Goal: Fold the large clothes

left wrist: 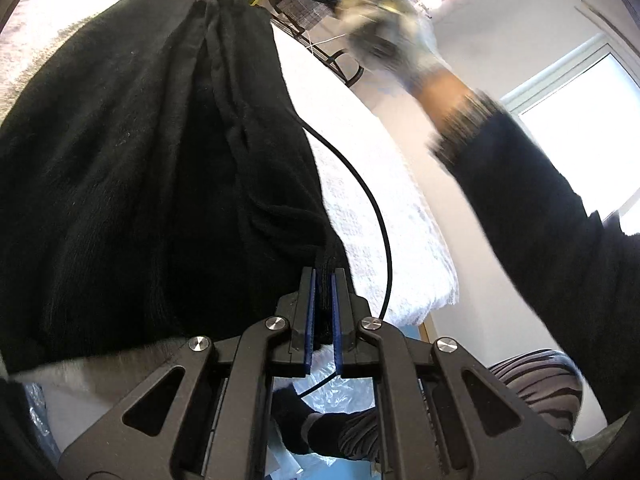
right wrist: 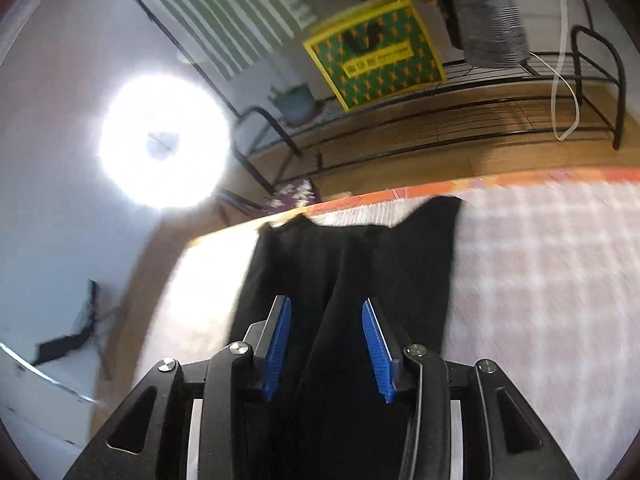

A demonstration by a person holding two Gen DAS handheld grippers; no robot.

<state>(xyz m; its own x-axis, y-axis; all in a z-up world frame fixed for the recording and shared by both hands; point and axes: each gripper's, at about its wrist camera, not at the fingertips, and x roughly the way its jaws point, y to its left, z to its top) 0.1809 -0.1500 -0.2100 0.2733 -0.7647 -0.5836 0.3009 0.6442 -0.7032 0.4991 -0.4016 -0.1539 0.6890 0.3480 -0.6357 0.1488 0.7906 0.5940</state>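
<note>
A large black garment hangs in bunched folds over a white textured cover. My left gripper is shut on an edge of the garment, with black fabric pinched between its blue pads. In the right wrist view the same black garment lies stretched across the white checked cover. My right gripper is open just above the garment, and its blue pads grip nothing. The right view is motion-blurred.
A gloved hand and dark sleeve cross the upper right of the left view, blurred. A black cable loops beside the garment. A black metal rack holds a yellow-green box. A bright lamp glares at left.
</note>
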